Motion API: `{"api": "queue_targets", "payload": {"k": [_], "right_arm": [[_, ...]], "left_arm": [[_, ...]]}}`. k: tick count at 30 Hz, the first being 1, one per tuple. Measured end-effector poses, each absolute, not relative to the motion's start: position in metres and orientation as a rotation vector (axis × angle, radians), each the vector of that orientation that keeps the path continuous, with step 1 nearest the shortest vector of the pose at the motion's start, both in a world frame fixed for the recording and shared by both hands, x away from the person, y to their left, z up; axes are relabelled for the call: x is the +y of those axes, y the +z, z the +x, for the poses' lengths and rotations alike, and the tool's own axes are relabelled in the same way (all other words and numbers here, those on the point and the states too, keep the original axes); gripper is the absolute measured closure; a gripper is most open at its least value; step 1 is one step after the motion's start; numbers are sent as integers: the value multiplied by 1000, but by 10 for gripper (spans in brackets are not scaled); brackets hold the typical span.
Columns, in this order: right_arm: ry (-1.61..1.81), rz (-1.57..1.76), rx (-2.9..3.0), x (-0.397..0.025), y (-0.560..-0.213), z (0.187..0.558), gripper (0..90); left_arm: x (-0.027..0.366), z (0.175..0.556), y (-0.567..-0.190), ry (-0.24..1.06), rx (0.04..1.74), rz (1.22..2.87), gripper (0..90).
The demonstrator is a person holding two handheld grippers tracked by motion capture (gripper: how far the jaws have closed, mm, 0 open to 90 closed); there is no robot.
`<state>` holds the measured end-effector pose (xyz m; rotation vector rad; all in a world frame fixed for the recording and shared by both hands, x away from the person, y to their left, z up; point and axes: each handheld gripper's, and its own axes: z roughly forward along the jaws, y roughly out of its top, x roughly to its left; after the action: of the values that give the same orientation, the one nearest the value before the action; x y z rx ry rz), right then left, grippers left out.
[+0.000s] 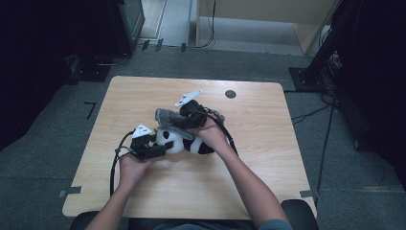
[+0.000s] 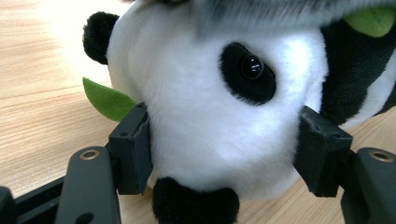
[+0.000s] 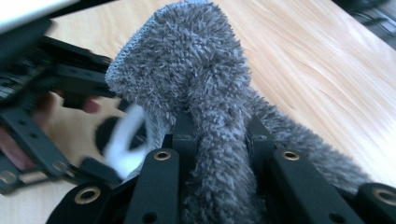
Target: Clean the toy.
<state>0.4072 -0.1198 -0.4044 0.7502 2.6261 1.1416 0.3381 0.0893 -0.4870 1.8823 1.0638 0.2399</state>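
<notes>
Grey cloth (image 1: 168,117) in right tool (image 3: 215,135) hides panda's (image 2: 210,116) top.

Black grippers (image 1: 152,149), brass-ringed screw holes, grey three-cornered plates, black cables.

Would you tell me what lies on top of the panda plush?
A grey fuzzy cloth, pinched by the right gripper, drapes over the panda plush; the plush's back beneath is covered.

wooden table (image 1: 158,189) with a dark round grommet (image 1: 230,94).
</notes>
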Motion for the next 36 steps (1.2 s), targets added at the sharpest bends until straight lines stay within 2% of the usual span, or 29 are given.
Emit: {"api": "queue_targets", "payload": {"k": [3,9,18,24,29,36], "right_arm": [[1005,805,2569,-144,-404,413,743],[1066,875,2489,-177,-397,413,744],[1152,926,2499,-188,-394,411,743],[1215,890,2475,-190,-379,399,744],[1262,874,2429,-208,-366,384,741],[1260,876,2469,-223,-393,372,738]], "left_arm": [[90,338,-487,230,1069,1875,311],[91,339,-487,219,1063,1880,317],[91,339,-489,234,1045,1887,309],[91,339,-489,231,1048,1884,305],[89,337,-488,241,1051,1896,296],[89,338,-488,236,1057,1890,293]]}}
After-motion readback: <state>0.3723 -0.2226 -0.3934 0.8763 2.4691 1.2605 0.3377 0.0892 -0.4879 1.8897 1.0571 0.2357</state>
